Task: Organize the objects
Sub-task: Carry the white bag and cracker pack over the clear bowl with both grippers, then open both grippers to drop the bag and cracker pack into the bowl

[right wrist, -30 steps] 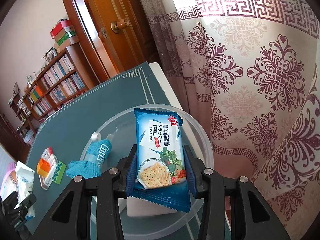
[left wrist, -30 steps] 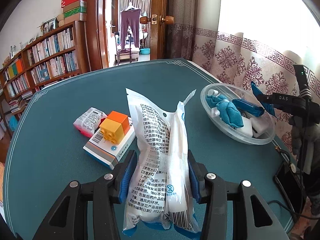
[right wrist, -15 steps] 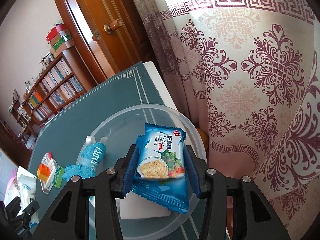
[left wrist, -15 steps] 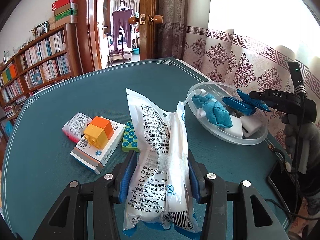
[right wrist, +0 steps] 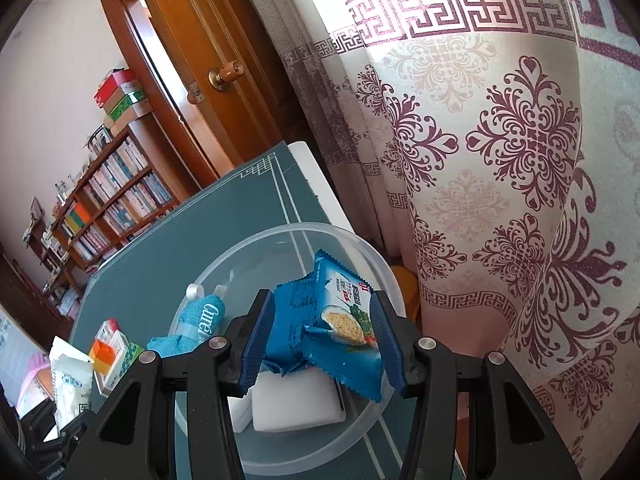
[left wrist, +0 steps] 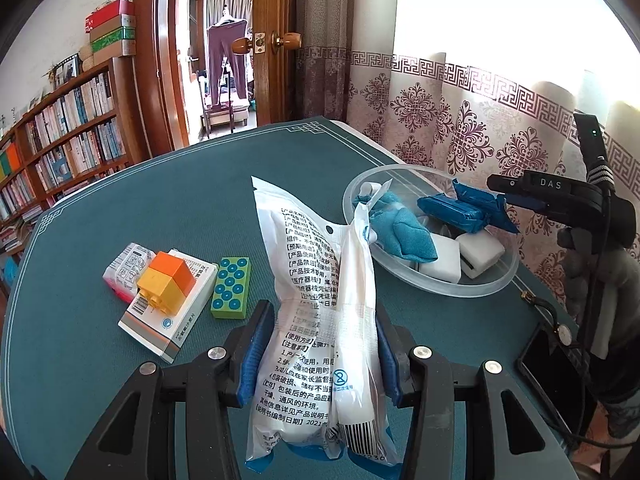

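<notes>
The left gripper [left wrist: 320,356] clamps a white packet [left wrist: 320,320] while, at two o'clock, the right gripper's [right wrist: 320,340] jaws stand loosely around a tilted cracker pack [right wrist: 340,332] over the bowl [right wrist: 384,280].

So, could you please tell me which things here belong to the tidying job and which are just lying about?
Part of the job:
- clear bowl
- cracker packet between the right gripper pads
- white pouch in the left gripper
- blocks
- medicine box

Lying about:
- phone
- bookshelf
- curtain
</notes>
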{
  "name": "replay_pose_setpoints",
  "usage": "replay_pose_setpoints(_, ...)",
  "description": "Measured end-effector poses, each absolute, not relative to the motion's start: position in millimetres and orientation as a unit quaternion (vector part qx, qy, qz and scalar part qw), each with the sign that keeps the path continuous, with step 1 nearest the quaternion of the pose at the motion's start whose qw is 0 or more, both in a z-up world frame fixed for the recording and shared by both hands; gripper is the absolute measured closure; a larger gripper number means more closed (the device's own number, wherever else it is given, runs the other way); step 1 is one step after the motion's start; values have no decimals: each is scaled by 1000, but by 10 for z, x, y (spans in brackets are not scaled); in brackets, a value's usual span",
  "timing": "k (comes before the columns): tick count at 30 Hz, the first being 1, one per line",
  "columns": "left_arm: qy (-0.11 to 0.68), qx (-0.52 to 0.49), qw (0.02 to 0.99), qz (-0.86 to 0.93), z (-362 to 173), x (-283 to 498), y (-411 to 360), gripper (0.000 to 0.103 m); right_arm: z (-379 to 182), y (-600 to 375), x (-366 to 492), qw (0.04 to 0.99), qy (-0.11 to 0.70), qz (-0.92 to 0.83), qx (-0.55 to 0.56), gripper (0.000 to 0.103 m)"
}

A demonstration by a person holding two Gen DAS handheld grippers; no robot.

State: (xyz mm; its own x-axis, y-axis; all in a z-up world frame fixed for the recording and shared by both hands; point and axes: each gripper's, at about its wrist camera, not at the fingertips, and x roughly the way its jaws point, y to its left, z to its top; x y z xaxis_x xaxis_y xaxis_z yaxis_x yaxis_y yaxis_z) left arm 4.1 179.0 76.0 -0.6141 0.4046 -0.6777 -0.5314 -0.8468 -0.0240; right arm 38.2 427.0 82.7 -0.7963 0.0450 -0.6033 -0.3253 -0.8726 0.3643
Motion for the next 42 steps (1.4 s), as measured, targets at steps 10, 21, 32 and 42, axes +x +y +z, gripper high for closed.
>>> replay_pose_setpoints(10, 96, -348, 290, 886, 852, -72, 2170, 53, 855, 4115, 532, 92, 216, 923, -304, 52)
replay_pose_setpoints(21, 86, -354, 330, 871, 941, -302, 2723, 52, 881, 3985, 685, 79, 203, 929, -298, 52)
replay_pose_setpoints(32, 86, -354, 339, 867, 874, -519, 3199, 52, 924, 4073, 792, 80, 216, 930, -285, 52)
replay_pose_setpoints(42, 83, -356, 333, 869, 864, -373, 3045, 28, 910, 4147, 814, 89, 227, 928, -283, 52)
